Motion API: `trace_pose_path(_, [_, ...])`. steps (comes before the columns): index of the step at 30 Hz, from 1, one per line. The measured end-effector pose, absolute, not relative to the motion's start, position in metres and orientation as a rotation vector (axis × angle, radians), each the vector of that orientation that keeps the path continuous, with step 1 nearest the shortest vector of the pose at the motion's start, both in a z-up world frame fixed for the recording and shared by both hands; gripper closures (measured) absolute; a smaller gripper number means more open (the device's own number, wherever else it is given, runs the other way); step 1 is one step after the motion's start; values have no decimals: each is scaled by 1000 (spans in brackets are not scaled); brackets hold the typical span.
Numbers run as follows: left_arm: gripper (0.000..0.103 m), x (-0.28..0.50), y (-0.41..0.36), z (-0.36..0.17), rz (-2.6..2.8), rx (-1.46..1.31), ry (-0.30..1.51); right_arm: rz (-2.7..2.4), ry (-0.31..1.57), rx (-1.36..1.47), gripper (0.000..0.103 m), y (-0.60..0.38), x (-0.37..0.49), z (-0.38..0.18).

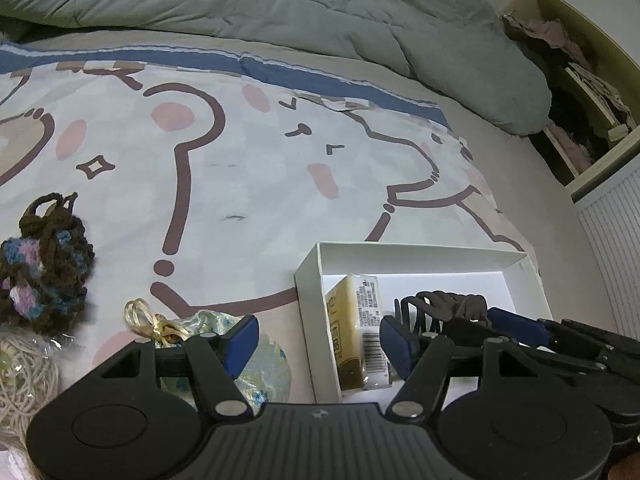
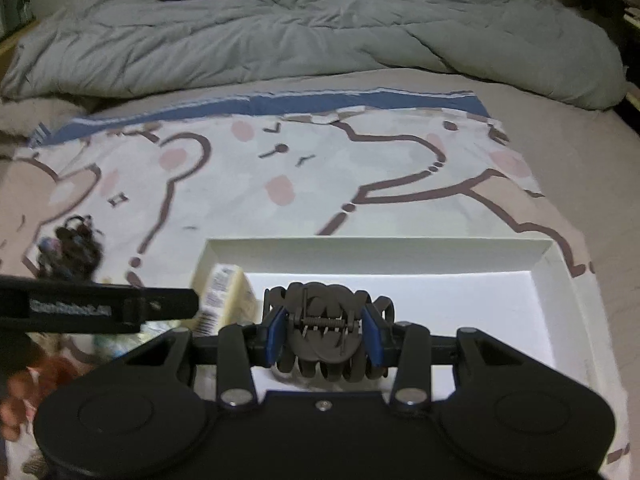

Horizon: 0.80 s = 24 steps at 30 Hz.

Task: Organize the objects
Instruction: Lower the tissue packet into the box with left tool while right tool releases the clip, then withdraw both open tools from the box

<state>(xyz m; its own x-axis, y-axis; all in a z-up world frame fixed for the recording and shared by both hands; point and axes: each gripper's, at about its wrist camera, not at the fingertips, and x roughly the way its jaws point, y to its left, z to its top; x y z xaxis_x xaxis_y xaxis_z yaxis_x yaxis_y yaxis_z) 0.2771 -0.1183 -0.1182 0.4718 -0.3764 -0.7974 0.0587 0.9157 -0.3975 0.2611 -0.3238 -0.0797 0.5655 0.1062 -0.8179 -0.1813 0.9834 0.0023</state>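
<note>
Dark claw hair clip [image 2: 324,328] pinched over white box [image 2: 540,264], yellow tube [image 1: 356,344] lying inside

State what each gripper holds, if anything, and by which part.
The right gripper holds a dark hair claw by its two sides, above the white box. The left gripper holds nothing.
</note>
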Motion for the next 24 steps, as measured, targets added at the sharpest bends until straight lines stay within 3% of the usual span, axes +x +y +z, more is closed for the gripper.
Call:
trace_pose_path(3, [36, 277, -121, -117, -274, -310, 1046, 173, 947, -89, 60, -326, 261, -81])
trace_pose_path(5, [35, 276, -123, -116, -276, -290, 1044, 155, 936, -100, 49, -327, 261, -82])
trace_pose_path(6, [35, 275, -124, -115, -278, -282, 1043, 143, 935, -110, 37, -326, 261, -81])
trace_pose_path(7, [34, 275, -125, -115, -278, -276, 1043, 133, 930, -118, 34, -327, 261, -81])
trace_pose_path(24, [34, 248, -127, -90, -283, -214, 1009, 116, 888, -17, 31, -350, 228, -52])
